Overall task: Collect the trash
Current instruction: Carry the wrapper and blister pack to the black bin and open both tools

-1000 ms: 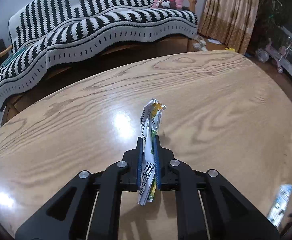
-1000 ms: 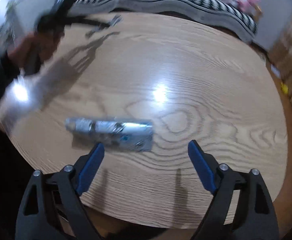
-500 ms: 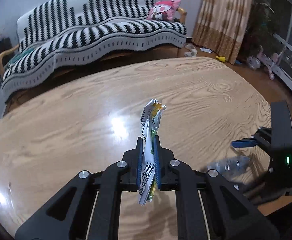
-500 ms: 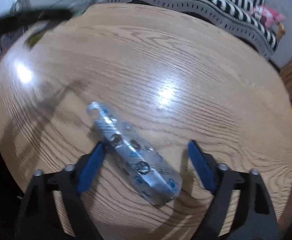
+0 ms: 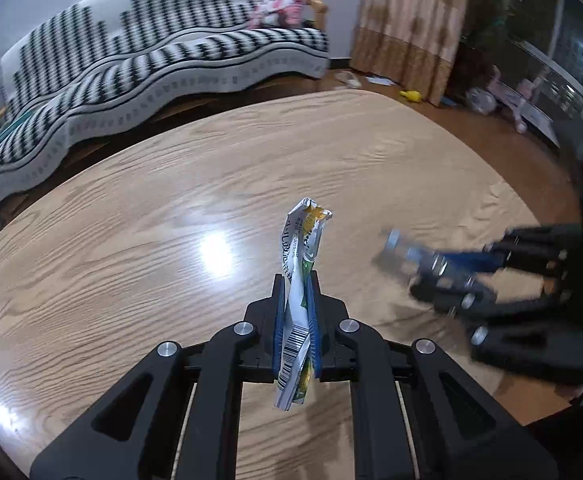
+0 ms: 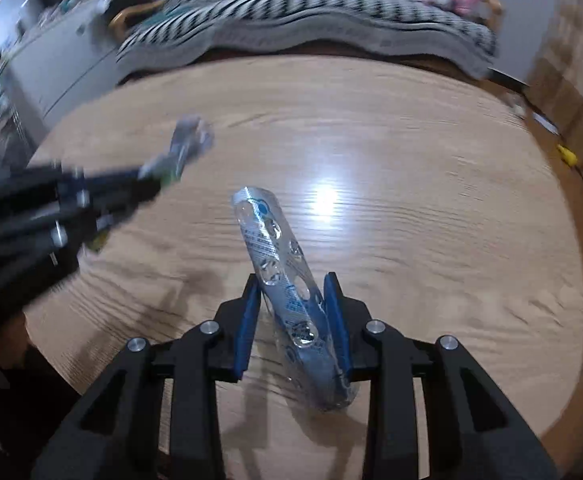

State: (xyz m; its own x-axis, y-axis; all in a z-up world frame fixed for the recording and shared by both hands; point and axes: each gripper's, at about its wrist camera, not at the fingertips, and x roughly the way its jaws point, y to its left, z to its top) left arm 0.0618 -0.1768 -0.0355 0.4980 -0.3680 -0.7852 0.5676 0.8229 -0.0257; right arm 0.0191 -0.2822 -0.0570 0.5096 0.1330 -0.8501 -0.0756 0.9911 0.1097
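Observation:
My left gripper (image 5: 296, 280) is shut on a crumpled white, green and yellow wrapper (image 5: 302, 240) with a barcode, held upright above the wooden table (image 5: 131, 240). In the right wrist view it shows blurred at the left as the left gripper (image 6: 151, 178), the wrapper (image 6: 189, 140) sticking out past it. My right gripper (image 6: 291, 284) has its jaws closing around a silver and blue wrapper (image 6: 267, 240) that slants between the blue pads; the right pad touches it and a thin gap shows at the left pad. The left wrist view has the right gripper (image 5: 451, 268) blurred at the right.
Behind the table stands a sofa (image 5: 131, 72) under a black-and-white striped blanket, with a pink plush toy (image 5: 283, 4). Tan curtains (image 5: 411, 20), a yellow toy (image 5: 411, 96) and other small things on the floor lie beyond the table's far right edge.
The right jaws went from wide apart to nearly closed around the silver wrapper, which turned to point away. The left gripper carried its wrapper towards the right one, which came into its view.

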